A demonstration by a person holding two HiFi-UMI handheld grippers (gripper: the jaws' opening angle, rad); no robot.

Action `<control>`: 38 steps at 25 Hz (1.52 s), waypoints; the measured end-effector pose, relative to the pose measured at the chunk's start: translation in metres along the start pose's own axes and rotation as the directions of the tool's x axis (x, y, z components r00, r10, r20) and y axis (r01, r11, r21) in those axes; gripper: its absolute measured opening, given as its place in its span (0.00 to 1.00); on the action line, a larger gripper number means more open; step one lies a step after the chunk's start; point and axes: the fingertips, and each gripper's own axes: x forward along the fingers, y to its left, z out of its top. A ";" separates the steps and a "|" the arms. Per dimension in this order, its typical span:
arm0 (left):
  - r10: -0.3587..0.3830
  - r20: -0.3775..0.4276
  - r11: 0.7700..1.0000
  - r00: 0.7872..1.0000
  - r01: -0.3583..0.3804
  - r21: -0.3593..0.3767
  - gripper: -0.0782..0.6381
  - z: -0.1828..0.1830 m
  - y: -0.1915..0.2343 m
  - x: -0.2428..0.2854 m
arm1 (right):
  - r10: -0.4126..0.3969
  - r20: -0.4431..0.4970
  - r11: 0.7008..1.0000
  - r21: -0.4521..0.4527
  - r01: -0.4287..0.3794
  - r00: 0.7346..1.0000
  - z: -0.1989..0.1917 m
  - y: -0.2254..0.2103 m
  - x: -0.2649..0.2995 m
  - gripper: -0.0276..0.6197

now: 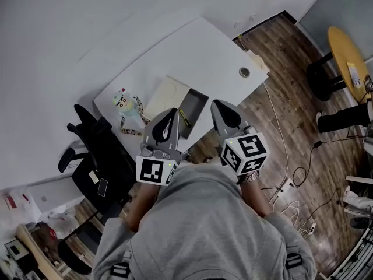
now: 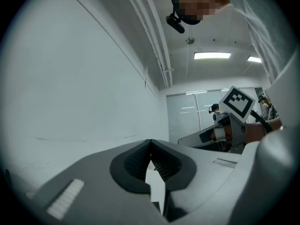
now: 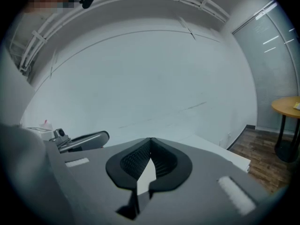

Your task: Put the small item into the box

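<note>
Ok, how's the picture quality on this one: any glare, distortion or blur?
Head view: flat, even light, no blur; white table nearly merges with the wall. Left gripper view: strong fisheye, dark corners, ceiling light blown out, shut left tongs soft up close. Right gripper view: same fisheye and vignette, no glare, shut right tongs slightly soft.

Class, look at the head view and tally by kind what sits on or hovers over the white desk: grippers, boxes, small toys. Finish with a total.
Grippers: 2 (left gripper, right gripper)
Boxes: 1 (open box)
Small toys: 1 (small toy)
Total: 4
</note>
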 end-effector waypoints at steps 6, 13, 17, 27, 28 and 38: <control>-0.011 0.038 1.000 0.999 0.011 0.010 0.11 0.017 0.003 0.004 | 0.032 0.076 0.999 -0.025 -0.030 0.997 0.024 0.019 -0.002 0.07; 0.008 0.074 1.000 0.997 -0.010 0.029 0.11 0.033 0.019 0.004 | 0.072 0.144 0.996 -0.071 -0.062 0.987 0.042 0.036 0.002 0.07; 0.018 0.091 0.999 0.996 -0.022 0.039 0.11 0.040 0.025 0.002 | 0.099 0.161 0.991 -0.104 -0.083 0.982 0.047 0.043 0.004 0.07; 0.046 0.075 0.998 0.996 -0.048 0.028 0.11 0.034 0.037 -0.002 | 0.134 0.152 0.986 -0.114 -0.118 0.979 0.046 0.049 0.013 0.07; 0.047 0.075 0.998 0.996 -0.049 0.026 0.11 0.033 0.037 -0.003 | 0.138 0.154 0.986 -0.117 -0.121 0.978 0.046 0.050 0.013 0.07; 0.054 0.071 0.998 0.996 -0.056 0.022 0.11 0.031 0.034 -0.012 | 0.166 0.160 0.980 -0.138 -0.144 0.973 0.047 0.059 0.008 0.07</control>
